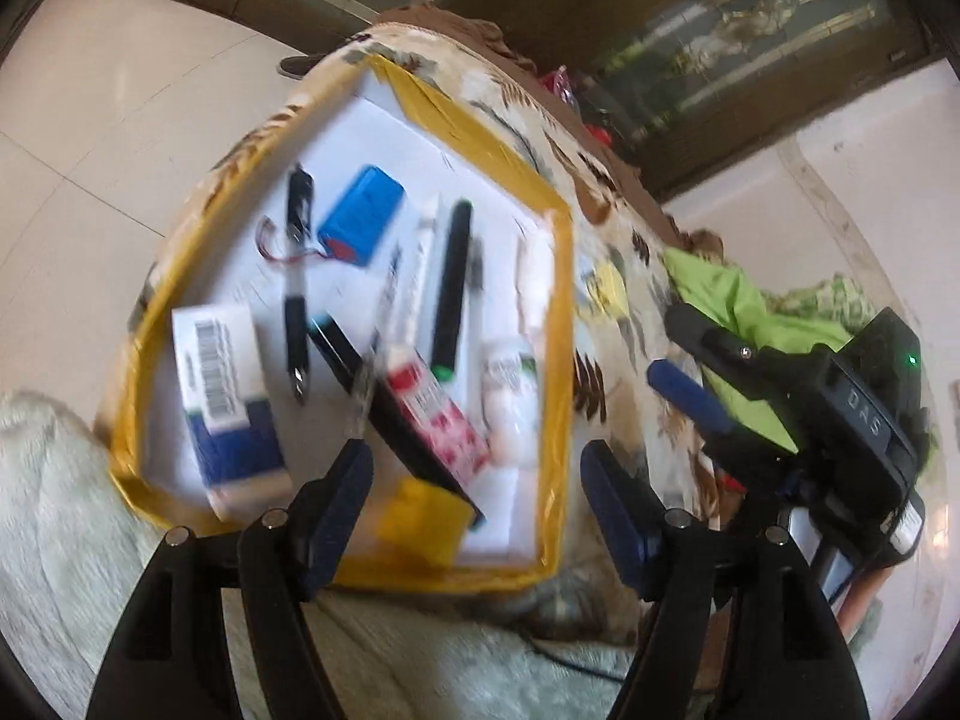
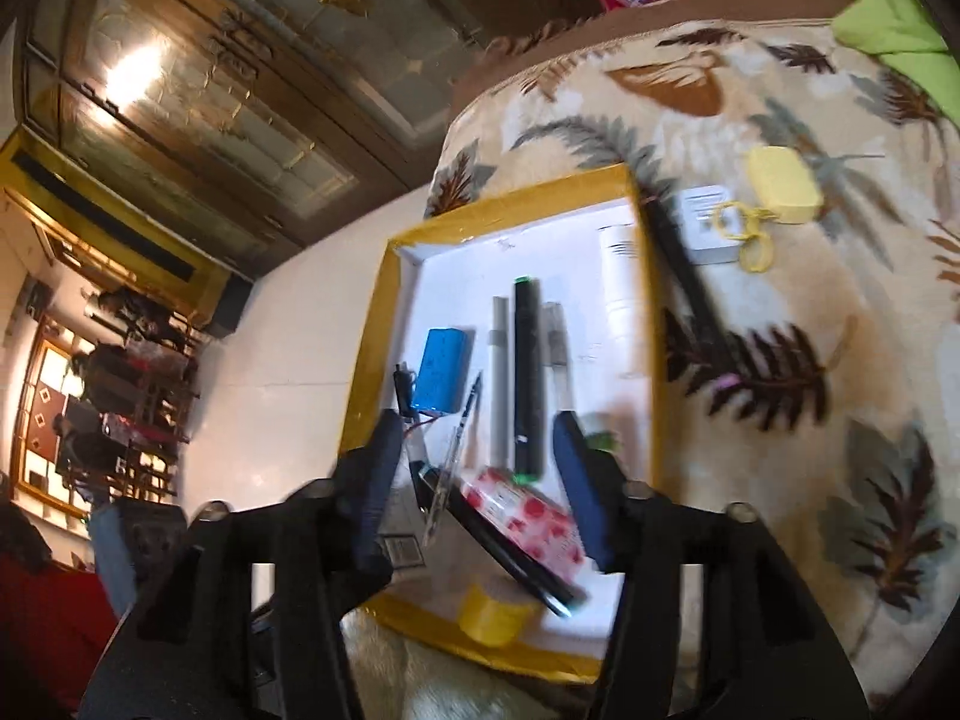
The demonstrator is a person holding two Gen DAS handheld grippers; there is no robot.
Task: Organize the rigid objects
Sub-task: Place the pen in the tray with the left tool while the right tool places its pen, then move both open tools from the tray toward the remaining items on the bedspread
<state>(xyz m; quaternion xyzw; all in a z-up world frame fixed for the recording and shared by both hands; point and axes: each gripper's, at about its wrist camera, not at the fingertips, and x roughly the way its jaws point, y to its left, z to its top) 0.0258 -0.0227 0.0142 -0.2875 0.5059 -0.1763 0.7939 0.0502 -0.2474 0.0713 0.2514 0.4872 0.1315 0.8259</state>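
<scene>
My left gripper (image 1: 474, 468) hangs with its jaws wide apart and nothing between the blue pads (image 1: 336, 510), angled down over the near edge of the yellow-rimmed tray (image 1: 561, 312). My right gripper (image 2: 480, 474) is likewise parted and empty, poised above the same tray from the other side. In the left view its black body shows at the far right, off the tray.

Below both sits what I judge to be the sorted haul. A black marker with a green cap (image 2: 527, 378) lies parallel to a grey pen (image 2: 499, 384) and a clear pen (image 2: 555, 354), lined up lengthwise, apparently to save room. A blue battery pack (image 1: 362, 214) with red leads rests toward the tray's far corner, and a barcoded blue-and-white box (image 1: 225, 408) fills the near left corner. A red-and-white patterned box (image 2: 528, 516) leans across a long black pen (image 2: 498, 540), the one untidy spot. A roll of yellow tape (image 2: 489, 612) sits at the near rim, and a white bottle (image 2: 624, 276) lies along the right wall.

Outside, on the leaf-print blanket (image 2: 780, 480), some things remain: a black stick (image 2: 690, 288) lying against the tray's outer wall, a white square item (image 2: 708, 228) and a yellow case with a looped cord (image 2: 780, 186). I judge those are next to go in, the stick being nearest.
</scene>
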